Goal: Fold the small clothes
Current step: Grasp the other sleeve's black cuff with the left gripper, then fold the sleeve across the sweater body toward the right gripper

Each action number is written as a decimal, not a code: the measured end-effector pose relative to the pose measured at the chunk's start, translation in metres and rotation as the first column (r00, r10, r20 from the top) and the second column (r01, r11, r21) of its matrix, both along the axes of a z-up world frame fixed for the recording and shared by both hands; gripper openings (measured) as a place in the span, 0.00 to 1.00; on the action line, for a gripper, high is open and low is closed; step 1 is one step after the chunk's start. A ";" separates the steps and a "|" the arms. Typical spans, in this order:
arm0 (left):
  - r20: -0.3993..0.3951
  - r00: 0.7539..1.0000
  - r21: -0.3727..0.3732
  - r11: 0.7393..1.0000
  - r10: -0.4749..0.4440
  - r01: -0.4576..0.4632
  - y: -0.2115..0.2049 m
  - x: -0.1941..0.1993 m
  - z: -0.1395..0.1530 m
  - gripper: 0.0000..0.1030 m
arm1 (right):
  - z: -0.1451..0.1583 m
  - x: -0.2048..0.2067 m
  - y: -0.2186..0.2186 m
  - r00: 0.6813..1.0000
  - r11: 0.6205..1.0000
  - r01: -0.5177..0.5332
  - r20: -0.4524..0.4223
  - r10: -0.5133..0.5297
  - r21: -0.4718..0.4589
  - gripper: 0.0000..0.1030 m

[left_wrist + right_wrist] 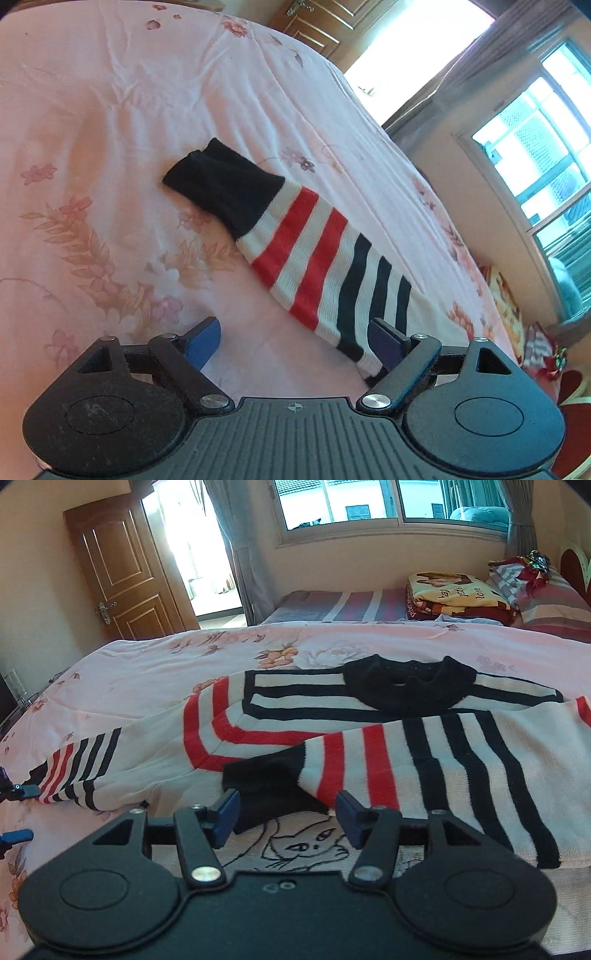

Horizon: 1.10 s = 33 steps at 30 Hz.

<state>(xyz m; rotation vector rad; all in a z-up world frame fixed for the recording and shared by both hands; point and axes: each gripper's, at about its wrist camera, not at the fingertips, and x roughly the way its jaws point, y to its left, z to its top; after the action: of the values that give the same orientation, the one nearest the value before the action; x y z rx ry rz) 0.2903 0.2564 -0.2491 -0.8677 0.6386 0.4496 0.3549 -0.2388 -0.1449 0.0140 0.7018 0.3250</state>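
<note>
One garment: a white knitted sweater with red and navy stripes and a black collar, spread flat on the bed ahead of the right gripper.
Near sleeve: folded across the sweater's body, its black cuff lying between and just ahead of the right gripper's blue pads, which do not press it.
Far sleeve: stretched out sideways; in the left wrist view its striped length runs ahead from the left gripper's right-hand finger.
Left gripper: jaws wide apart, nothing held.
Right gripper: jaws partly apart, empty.
Bedding: pink floral sheet beneath everything.
Beyond: wooden door, curtained window.
</note>
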 end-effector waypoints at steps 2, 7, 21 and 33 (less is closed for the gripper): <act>0.033 0.999 -0.029 1.000 0.010 -0.009 0.009 0.008 -0.003 0.83 | -0.001 0.000 0.007 1.000 1.000 0.003 0.000 -0.003 -0.011 0.56; 0.080 0.996 -0.031 0.999 0.027 -0.024 0.025 0.038 -0.009 0.70 | -0.002 0.007 0.016 0.999 0.999 0.036 0.010 -0.036 -0.031 0.56; 0.191 0.963 0.156 0.974 -0.191 0.163 -0.021 0.091 0.051 0.07 | -0.034 0.021 0.044 0.998 0.961 0.053 0.035 -0.045 -0.271 0.54; 0.186 0.541 0.222 0.572 -0.820 0.790 -0.298 0.150 0.085 0.07 | 0.009 -0.016 -0.074 0.969 0.969 0.245 0.023 -0.246 0.037 0.49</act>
<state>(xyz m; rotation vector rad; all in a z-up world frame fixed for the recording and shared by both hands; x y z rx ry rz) 0.4401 -0.0415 -0.1642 -0.4205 0.6800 -0.4895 0.3387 -0.3131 -0.1358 0.1277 0.6594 0.0985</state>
